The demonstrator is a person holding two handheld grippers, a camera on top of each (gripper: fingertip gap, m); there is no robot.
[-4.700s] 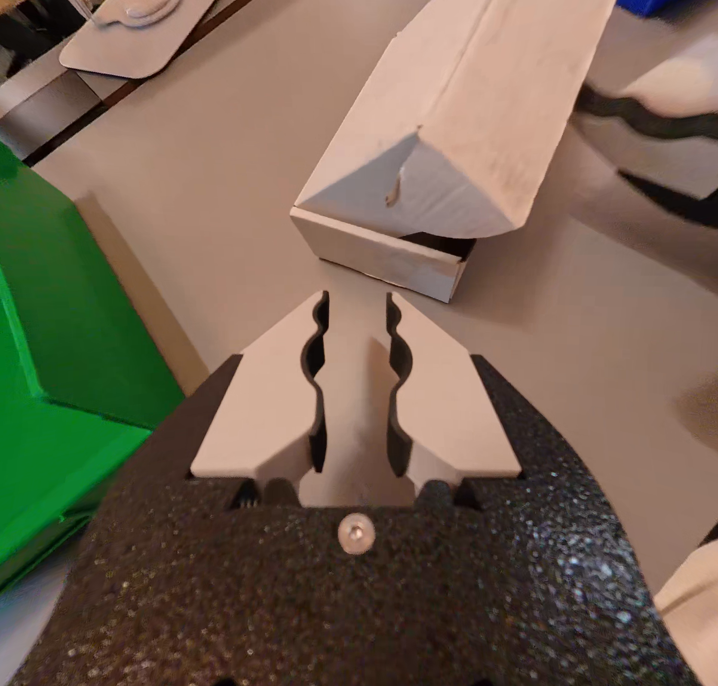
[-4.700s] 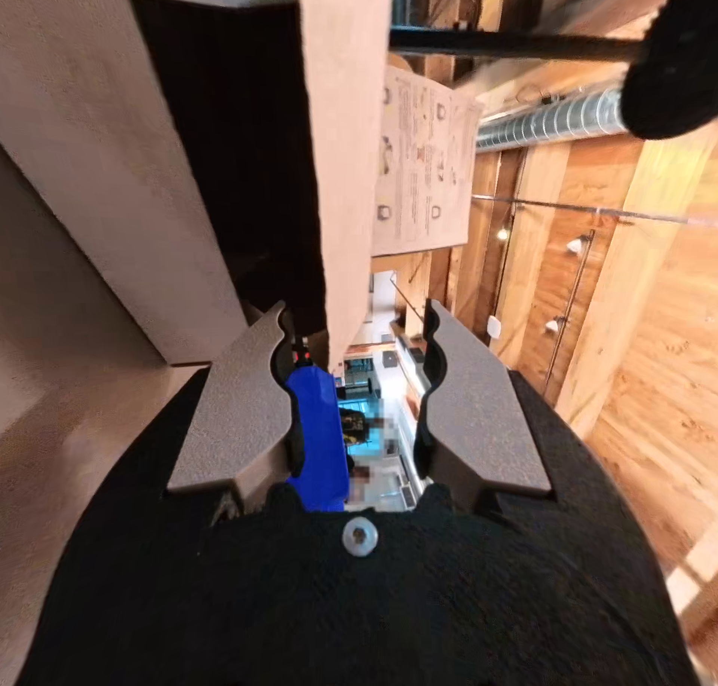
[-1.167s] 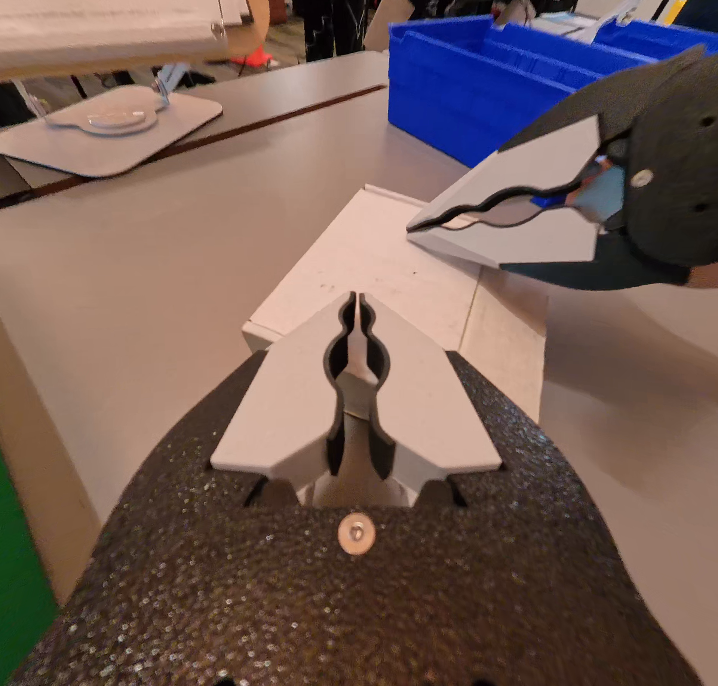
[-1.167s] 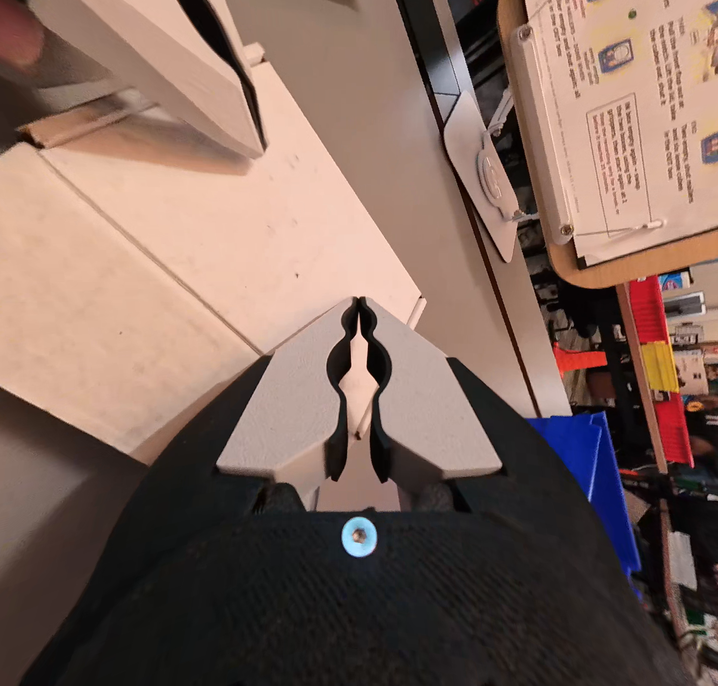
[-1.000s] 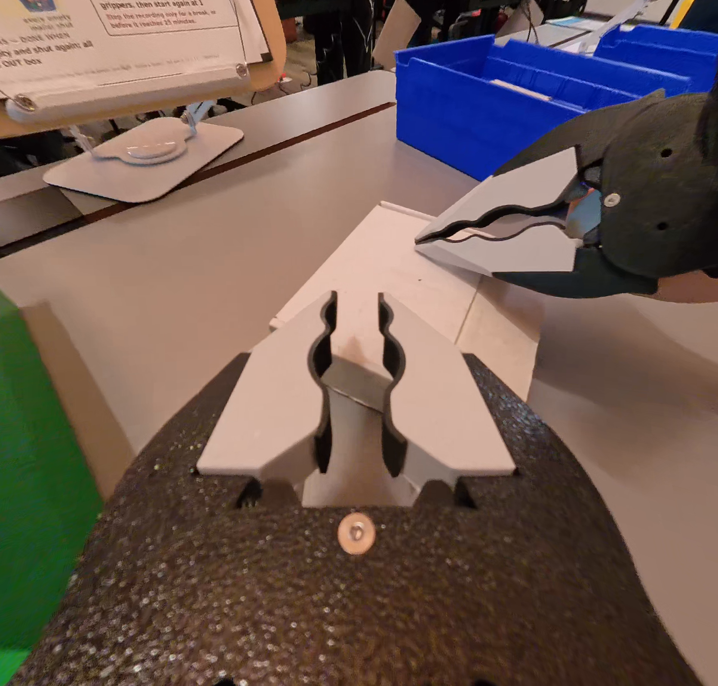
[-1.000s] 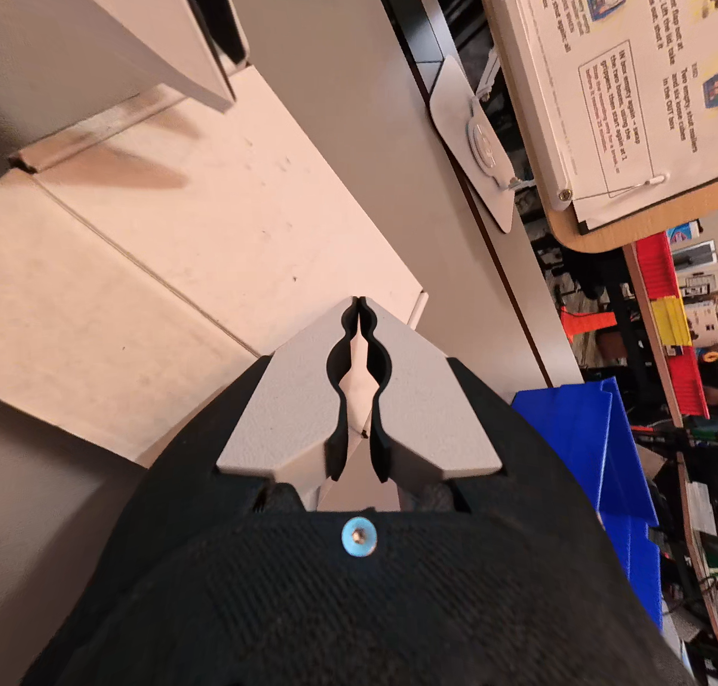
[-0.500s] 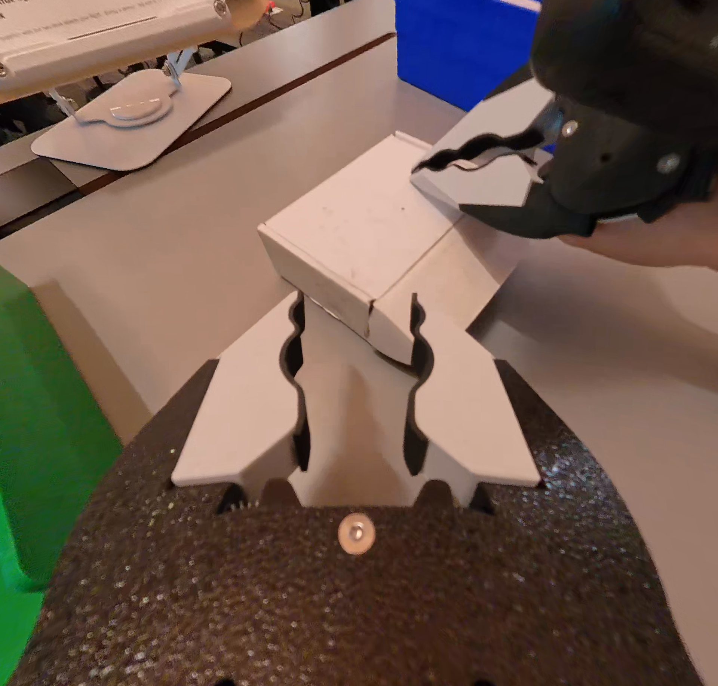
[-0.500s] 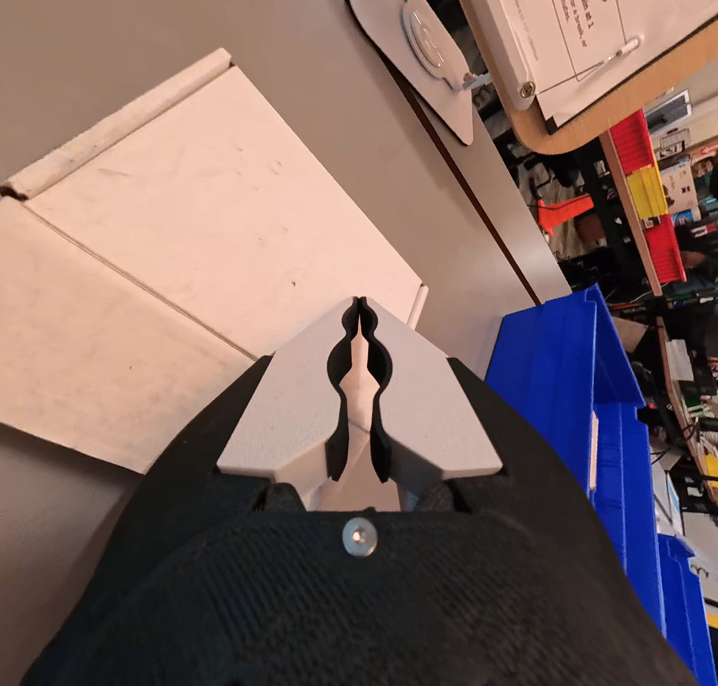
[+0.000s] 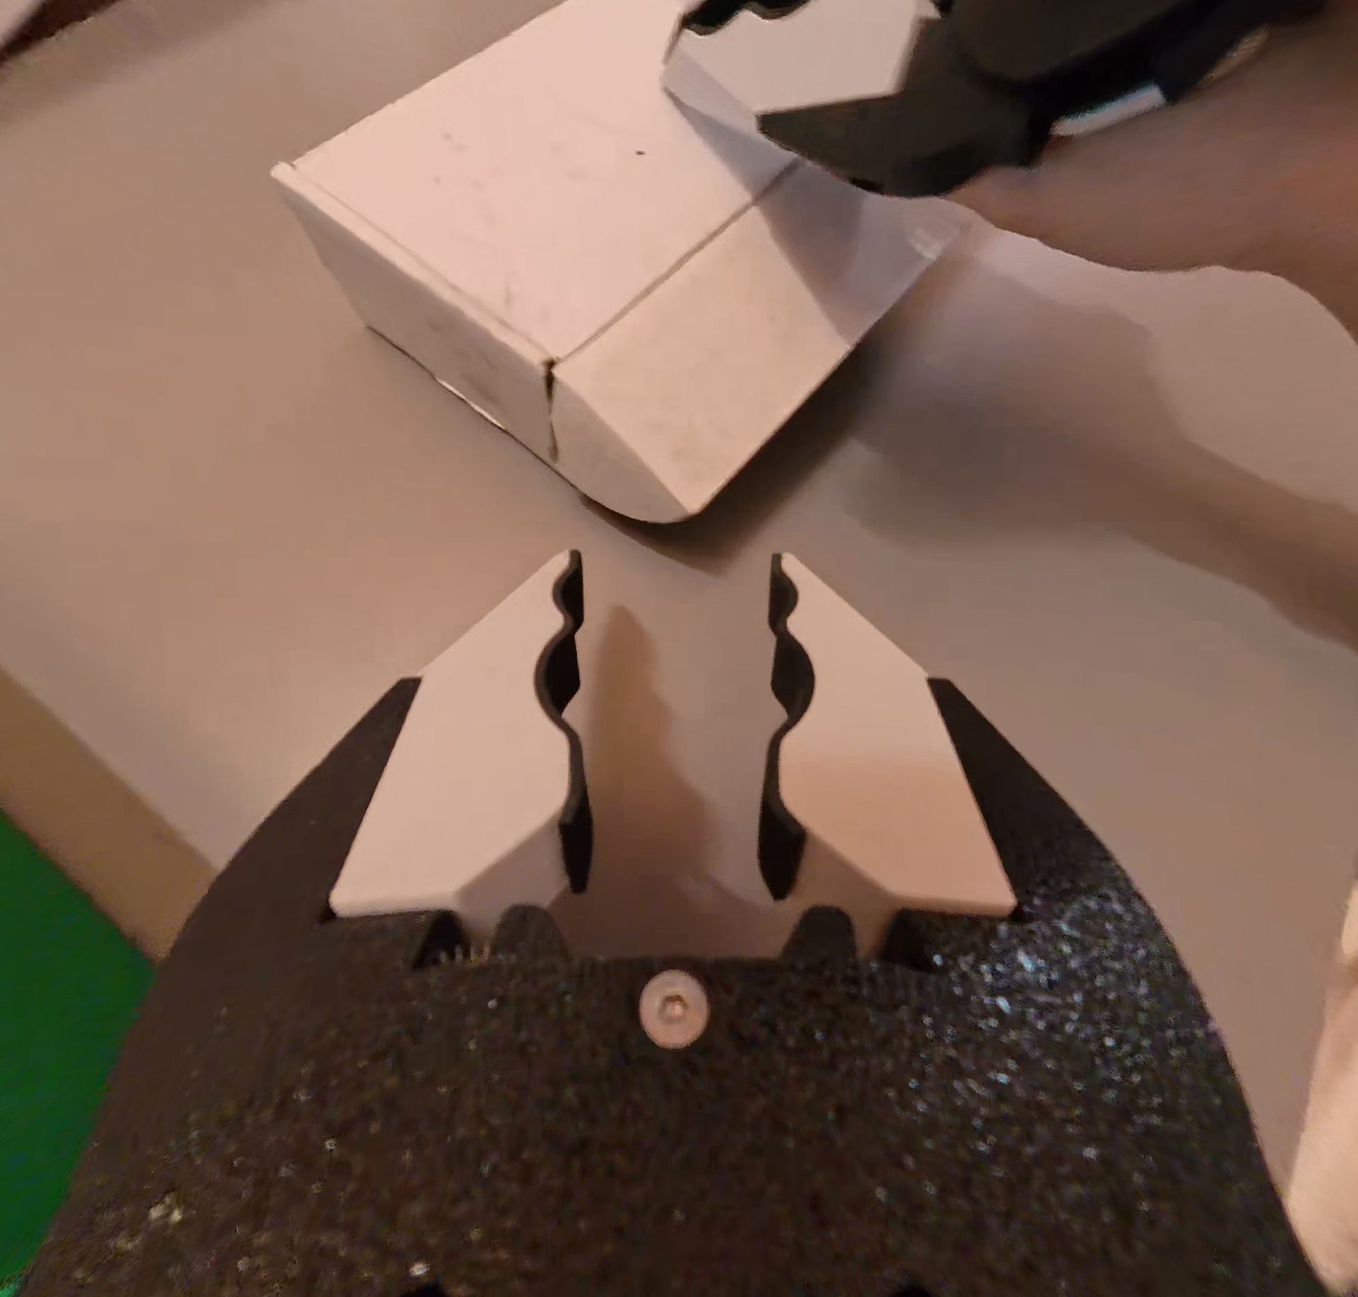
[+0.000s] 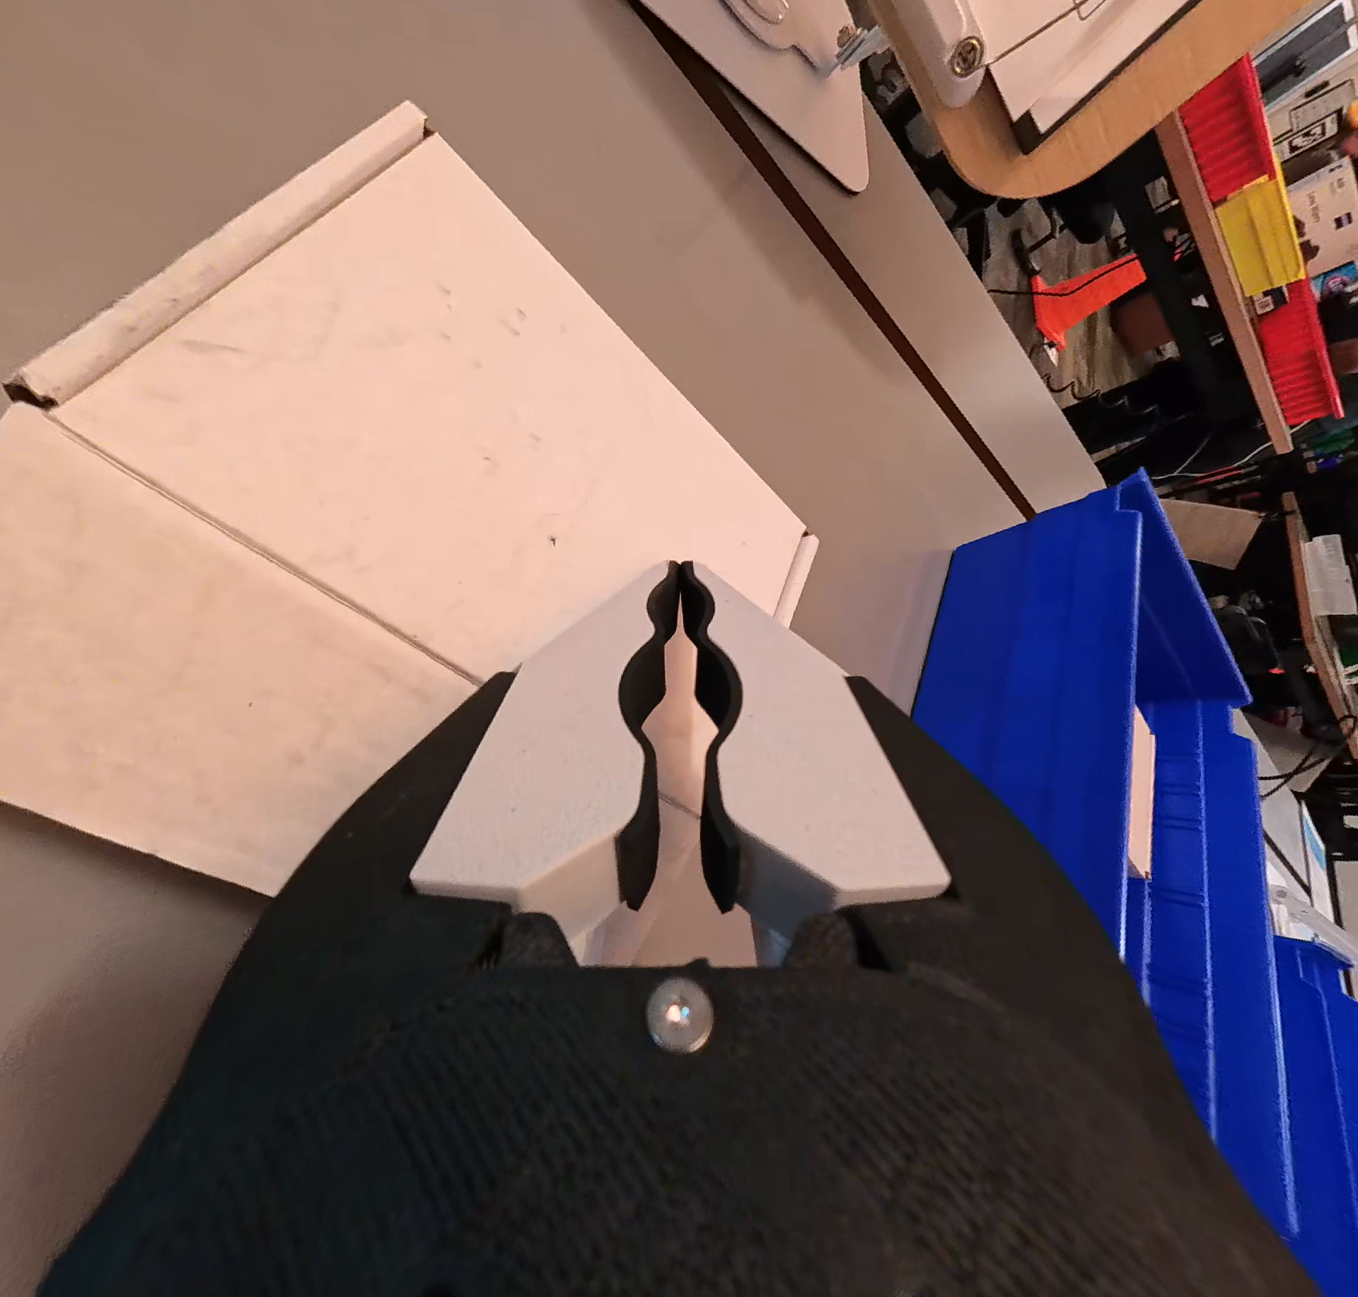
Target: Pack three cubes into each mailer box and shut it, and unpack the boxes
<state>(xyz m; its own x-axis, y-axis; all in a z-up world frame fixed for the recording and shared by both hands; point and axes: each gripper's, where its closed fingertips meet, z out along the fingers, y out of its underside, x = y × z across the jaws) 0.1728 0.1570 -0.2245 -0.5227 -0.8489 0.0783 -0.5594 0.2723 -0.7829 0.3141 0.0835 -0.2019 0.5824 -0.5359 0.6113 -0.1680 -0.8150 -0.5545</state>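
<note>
A white mailer box (image 9: 529, 182) lies on the grey table with its lid down. Its front flap (image 9: 705, 380) sticks out towards me at a slant and is not tucked in. My left gripper (image 9: 676, 560) is open and empty, hovering over bare table just short of the flap's near corner. My right gripper (image 9: 687, 21) is shut and empty, its tips on the lid near the far right corner. In the right wrist view the right gripper (image 10: 677, 565) sits over the box lid (image 10: 331, 417) near its edge. No cubes show.
A blue bin (image 10: 1065, 674) stands right of the box. A green bin (image 9: 51, 931) is at the near left. A flat stand base (image 10: 771, 35) with a clipboard is behind the box. A hand (image 9: 1102, 218) holds the right gripper. My right gripper's tips are some 35 cm from the flat stand base (image 10: 771, 35).
The box lid, raised at first, now lies down. My left gripper has opened, drawn back from the box and tilted down. The right gripper stays shut on the lid.
</note>
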